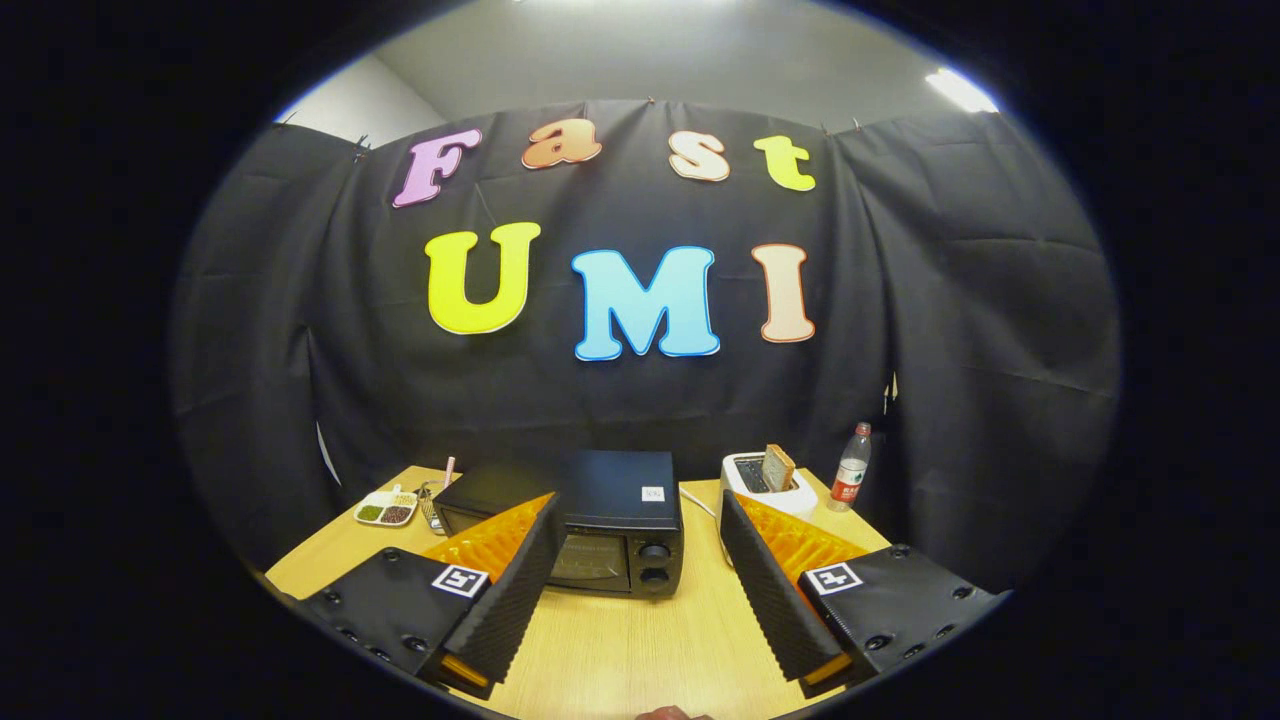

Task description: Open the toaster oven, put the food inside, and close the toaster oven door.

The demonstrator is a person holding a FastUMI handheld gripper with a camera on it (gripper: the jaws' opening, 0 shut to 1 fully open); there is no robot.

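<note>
A black toaster oven (600, 520) stands on the wooden table (630, 640), its glass door shut and two knobs on its right side. It sits beyond my fingertips, a little toward the left finger (505, 590). My gripper (635, 520) is open, with nothing between the left finger and the right finger (775, 600). A slice of toast (778, 466) sticks up from a white toaster (765, 485) just beyond the right finger.
A small divided dish (386, 510) with dark food lies at the table's back left, with a metal utensil (430, 500) beside it. A plastic water bottle (851, 468) stands at the back right. A white cord (700, 505) runs between oven and toaster.
</note>
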